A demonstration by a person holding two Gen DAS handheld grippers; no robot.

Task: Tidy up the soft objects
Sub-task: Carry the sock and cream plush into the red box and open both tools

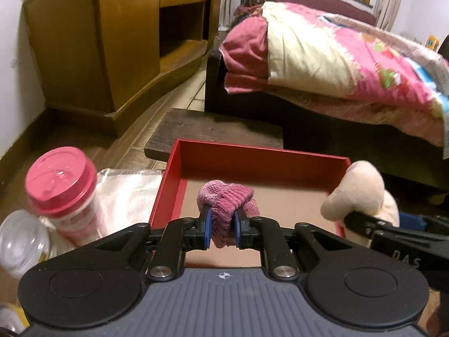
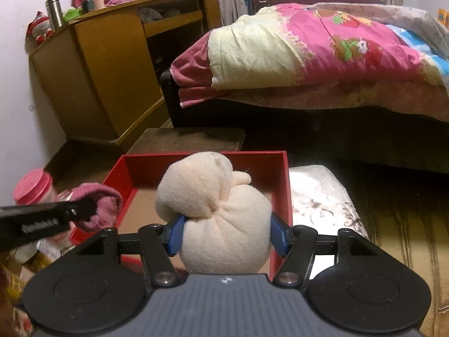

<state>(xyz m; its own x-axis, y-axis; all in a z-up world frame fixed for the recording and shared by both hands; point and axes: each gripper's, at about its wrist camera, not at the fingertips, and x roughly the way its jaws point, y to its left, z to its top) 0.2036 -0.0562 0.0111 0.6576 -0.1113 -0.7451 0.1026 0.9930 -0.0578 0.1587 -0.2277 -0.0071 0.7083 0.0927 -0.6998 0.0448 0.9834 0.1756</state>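
Pinching a pink knit bundle (image 1: 227, 210) between its blue pads, the left hand-held gripper (image 1: 221, 224) holds it above the red box (image 1: 252, 154), seemingly near its front edge. The right hand-held gripper (image 2: 227, 233), jaws wider, clasps a cream cloth bundle (image 2: 219, 210) over the same box.

Both my hand-held grippers are busy right now. My left hand-held gripper (image 1: 221, 226) has its blue pads (image 1: 206, 224) pinched nearly together, with pink knit squeezed between them. My right hand-held gripper (image 2: 227, 231) sits much wider, its blue pads (image 2: 175, 231) pressing either side of a cream bundle. The two are held side by side, level, pointing the same way, left one just beside the right.
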